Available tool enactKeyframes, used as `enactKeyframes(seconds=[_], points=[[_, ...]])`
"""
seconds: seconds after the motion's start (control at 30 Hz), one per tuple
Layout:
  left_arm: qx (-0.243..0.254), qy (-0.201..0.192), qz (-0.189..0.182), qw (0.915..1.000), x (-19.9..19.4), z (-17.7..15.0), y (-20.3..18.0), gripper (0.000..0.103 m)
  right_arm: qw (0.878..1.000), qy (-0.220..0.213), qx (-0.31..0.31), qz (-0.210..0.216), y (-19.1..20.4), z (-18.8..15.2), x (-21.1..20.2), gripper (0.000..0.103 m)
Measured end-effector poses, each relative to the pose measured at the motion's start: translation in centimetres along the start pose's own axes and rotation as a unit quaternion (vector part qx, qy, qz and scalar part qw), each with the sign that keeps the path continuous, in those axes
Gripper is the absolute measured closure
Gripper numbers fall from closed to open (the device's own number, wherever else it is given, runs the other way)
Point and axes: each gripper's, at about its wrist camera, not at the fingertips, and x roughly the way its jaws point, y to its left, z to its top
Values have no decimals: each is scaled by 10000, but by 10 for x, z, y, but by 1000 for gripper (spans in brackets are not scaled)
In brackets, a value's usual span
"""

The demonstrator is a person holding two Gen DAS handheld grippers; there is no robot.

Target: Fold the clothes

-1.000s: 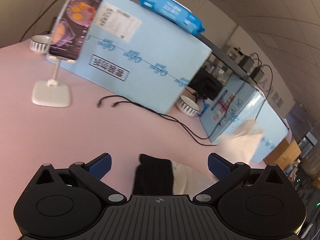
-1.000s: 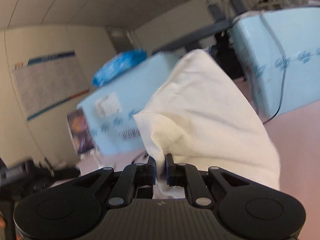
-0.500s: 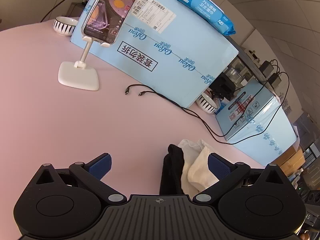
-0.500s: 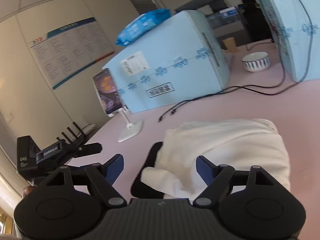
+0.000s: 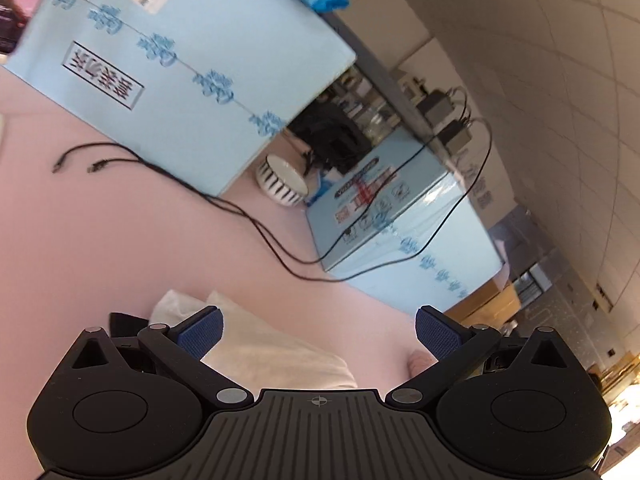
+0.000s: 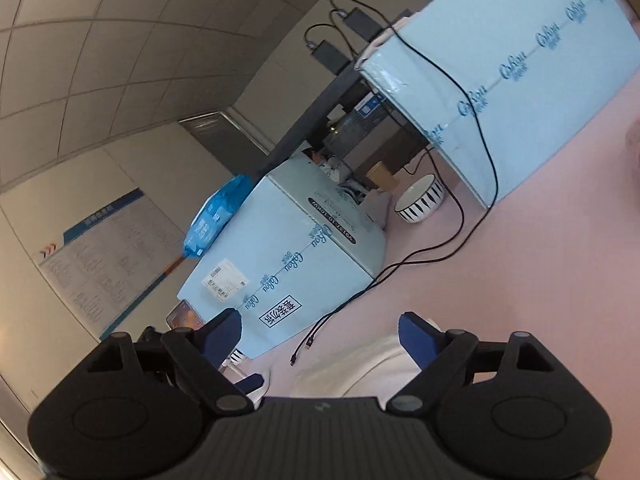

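Note:
A folded white garment (image 5: 272, 352) lies on the pink table (image 5: 120, 240), low in the left wrist view, partly behind the left finger. A black garment (image 5: 124, 322) peeks out beside it at the far left. My left gripper (image 5: 319, 322) stands open just above the white garment's right edge and holds nothing. In the right wrist view the white garment (image 6: 360, 368) lies just below my right gripper (image 6: 320, 324). Its jaws are opening, wide apart, with nothing between the pads.
Two light-blue boxes (image 5: 180, 60) (image 5: 400, 232) stand at the back, a striped bowl (image 5: 282, 182) between them. Black cables (image 5: 240, 208) run across the table. A blue wipes pack (image 6: 216, 220) lies on the larger box; a phone on a stand (image 6: 184, 316) is at its left.
My right gripper let go of the white garment it held up; the garment now lies on the table. Both views swung sideways, and the phone stand left the left wrist view.

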Motion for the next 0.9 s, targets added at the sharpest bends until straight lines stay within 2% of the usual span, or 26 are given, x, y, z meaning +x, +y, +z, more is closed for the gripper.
enactKeyframes(seconds=[0.03, 0.1, 0.2, 0.27, 0.33, 0.43, 0.47, 0.5, 0.53, 0.57, 0.6, 0.67, 0.73, 0.83, 0.87, 0.9], points=[[16, 232, 140, 9996, 20, -2, 1, 0, 10000, 39, 35, -71, -7, -1, -2, 15], [244, 612, 658, 9957, 53, -13, 11, 0, 9996, 115, 105, -214, -20, -2, -7, 15], [730, 689, 842, 9914, 61, -28, 7, 0, 9990, 66, 201, -382, -38, 1, -16, 15], [572, 773, 771, 9924, 49, -27, -3, 1, 9989, 70, 156, -441, -44, 5, -13, 15], [411, 600, 459, 9963, 23, -22, -14, 1, 9977, 177, 75, -645, -48, 5, -4, 15], [852, 184, 428, 9953, 1, -25, -28, 0, 9949, 531, 184, -843, -56, -5, 20, 15], [687, 386, 253, 9966, 6, -26, -23, 0, 9935, 718, 285, -834, -62, -10, 31, 17], [123, 958, -148, 9952, 21, -28, -7, 0, 9918, 936, 416, -760, -66, -16, 41, 19], [-581, 1598, -444, 9844, 41, -32, 13, 1, 9895, 1153, 547, -683, -71, -22, 51, 33], [-971, 1864, -481, 9765, 54, -36, 27, 1, 9868, 1348, 696, -574, -75, -27, 60, 56], [-1200, 1889, -484, 9734, 62, -39, 38, 1, 9840, 1470, 860, -532, -79, -32, 68, 61], [-1261, 1733, -534, 9753, 55, -38, 36, 1, 9862, 1288, 861, -589, -79, -39, 72, 67], [-794, 1471, -534, 9845, 42, -34, 15, 1, 9851, 1217, 1087, -539, -84, -39, 69, 71], [-483, 1034, -616, 9916, 32, -26, -2, 0, 9834, 1106, 1392, -373, -92, -39, 62, 76], [-364, 850, -584, 9940, 32, -24, -6, 0, 9845, 1034, 1377, -333, -91, -39, 58, 78], [-249, 758, -371, 9961, 40, -23, -7, 0, 9857, 959, 1347, -316, -89, -39, 54, 79]])
